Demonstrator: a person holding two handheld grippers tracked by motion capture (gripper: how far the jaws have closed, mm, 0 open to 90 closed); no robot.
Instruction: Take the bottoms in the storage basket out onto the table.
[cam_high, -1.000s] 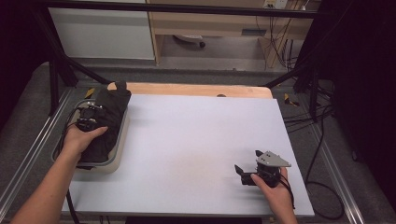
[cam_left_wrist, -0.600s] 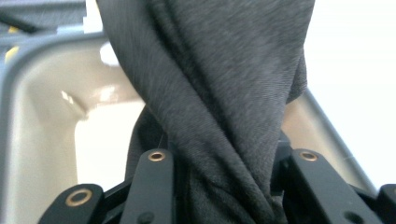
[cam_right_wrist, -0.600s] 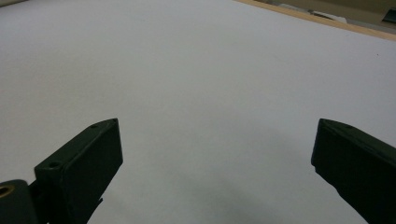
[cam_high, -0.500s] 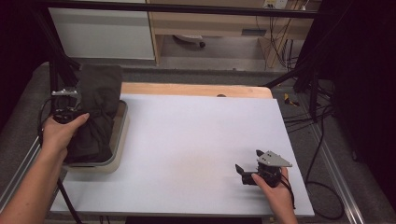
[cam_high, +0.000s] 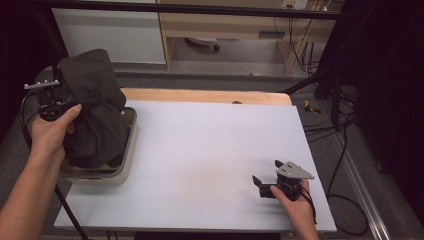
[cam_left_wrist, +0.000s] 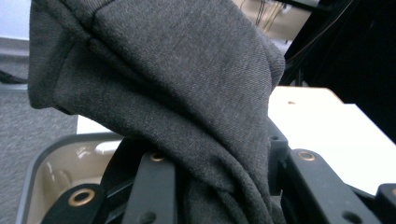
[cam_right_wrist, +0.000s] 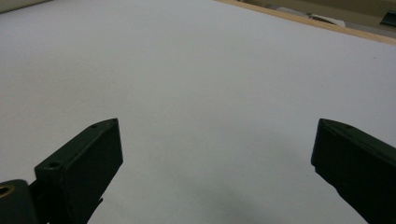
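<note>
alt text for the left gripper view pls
A dark grey garment, bunched between the black jaws of the left hand-held gripper, hangs above a beige tray. The white table lies behind.

From my seat, the white table top (cam_high: 200, 150) lies bare across its middle and right, so I can sweep a gripper there freely. My right gripper (cam_high: 265, 187) sits near the front right corner, its 2 jaws wide apart over bare surface. The left edge is crowded: the beige tub (cam_high: 127, 150) stands there, and the dark grey cloth (cam_high: 95, 115) bulges up out of it, clamped in my left gripper (cam_high: 75, 105). A black frame post (cam_high: 320, 75) slants beyond the far right corner.
</note>
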